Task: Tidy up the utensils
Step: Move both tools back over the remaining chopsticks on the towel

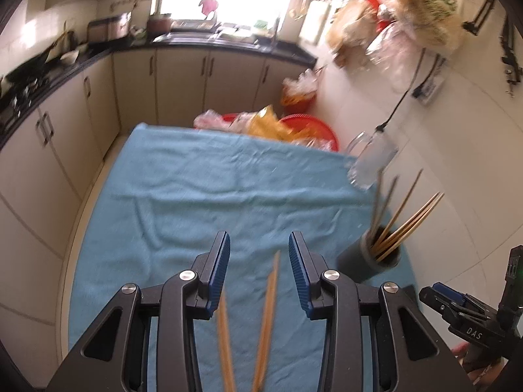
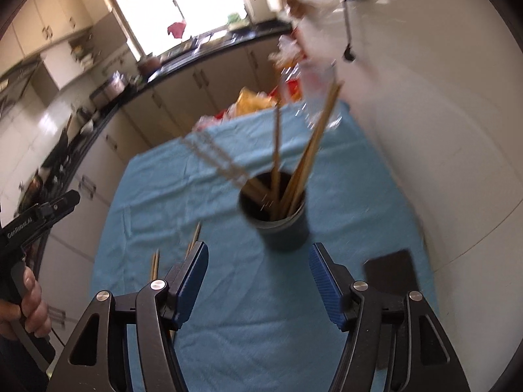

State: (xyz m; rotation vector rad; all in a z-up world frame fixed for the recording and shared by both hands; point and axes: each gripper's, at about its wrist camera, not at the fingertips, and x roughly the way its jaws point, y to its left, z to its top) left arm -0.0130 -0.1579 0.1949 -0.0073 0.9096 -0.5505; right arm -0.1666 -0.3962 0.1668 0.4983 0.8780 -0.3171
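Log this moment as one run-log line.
left gripper: open over loose chopsticks | right gripper: open, empty | holder: chopsticks inside, upright on blue cloth

Right gripper: jaws apart, nothing between the pads. Ahead of it, a dark cup stands on the blue cloth covering the worktop, holding several chopsticks. Loose chopsticks lie near the cloth's left edge. Black flat object near the right edge.
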